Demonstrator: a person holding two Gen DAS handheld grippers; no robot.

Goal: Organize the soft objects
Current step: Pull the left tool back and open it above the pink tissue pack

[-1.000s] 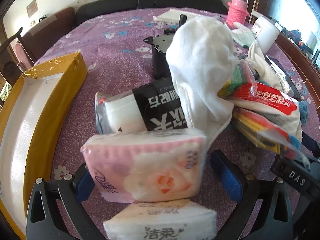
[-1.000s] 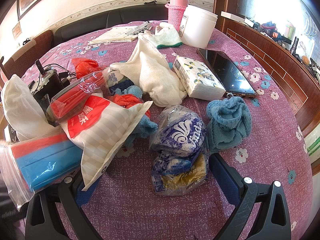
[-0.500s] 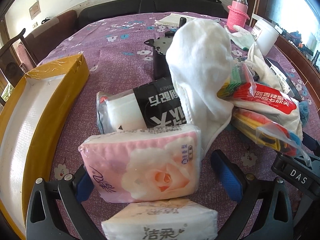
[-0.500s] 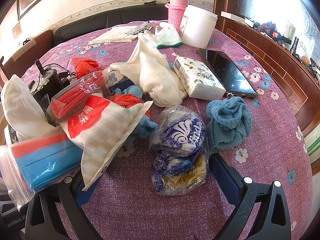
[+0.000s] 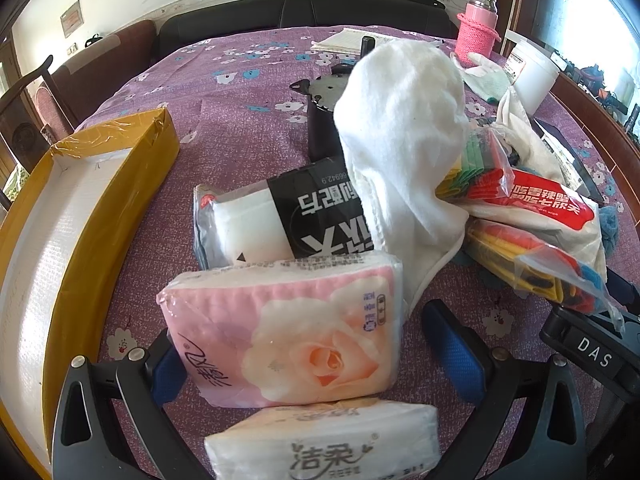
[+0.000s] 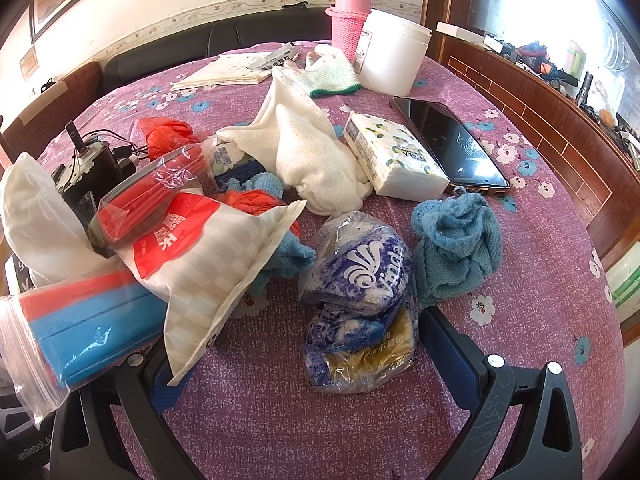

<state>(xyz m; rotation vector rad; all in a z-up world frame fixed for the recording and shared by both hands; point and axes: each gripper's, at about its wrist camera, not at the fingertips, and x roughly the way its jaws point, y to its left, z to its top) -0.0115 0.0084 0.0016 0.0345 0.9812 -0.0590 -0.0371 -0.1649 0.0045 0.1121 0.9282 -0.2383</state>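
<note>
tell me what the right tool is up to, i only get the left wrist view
Observer: The right tool is open and holds nothing. A blue Vinda tissue bag lies between its fingers.
Operator: anything soft next to that bag
Observer: A crumpled blue towel sits close on the bag's right.
Operator: more tissue packs behind it
Observer: Yes, a lemon-print tissue pack lies farther back, alongside a dark phone.
</note>
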